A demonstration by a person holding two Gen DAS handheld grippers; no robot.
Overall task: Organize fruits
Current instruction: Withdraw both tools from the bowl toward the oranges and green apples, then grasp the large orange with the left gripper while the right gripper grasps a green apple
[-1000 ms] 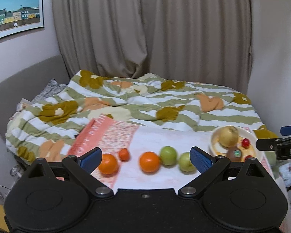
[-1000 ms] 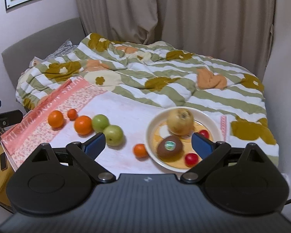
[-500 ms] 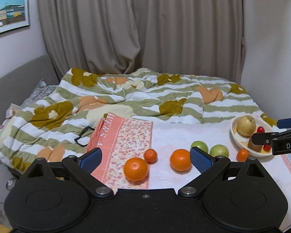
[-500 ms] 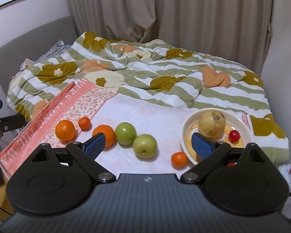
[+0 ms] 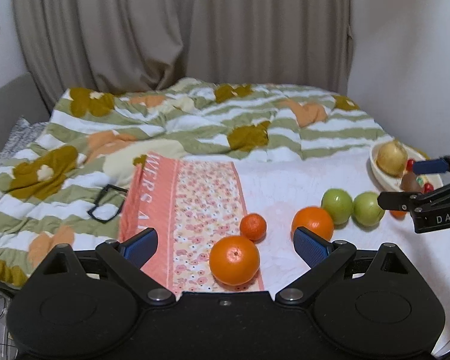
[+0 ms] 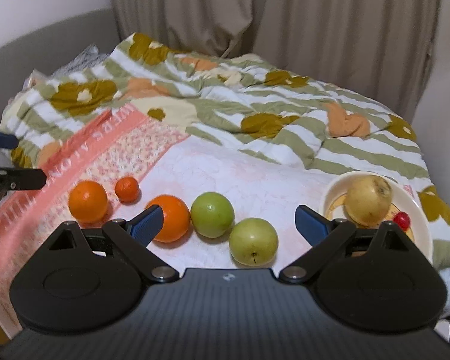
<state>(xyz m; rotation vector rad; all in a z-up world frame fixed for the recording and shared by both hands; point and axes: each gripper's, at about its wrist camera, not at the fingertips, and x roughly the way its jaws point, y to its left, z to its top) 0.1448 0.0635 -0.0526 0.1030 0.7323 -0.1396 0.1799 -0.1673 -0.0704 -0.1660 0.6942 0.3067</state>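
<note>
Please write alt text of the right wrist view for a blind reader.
The open right gripper hovers over two green apples, beside three oranges on a bed. A plate with a yellow pear sits at right.

Left wrist view looks low and close from the row's left end at a large orange (image 5: 234, 259); right wrist view faces a green apple (image 6: 253, 241); both share the fruit row
</note>
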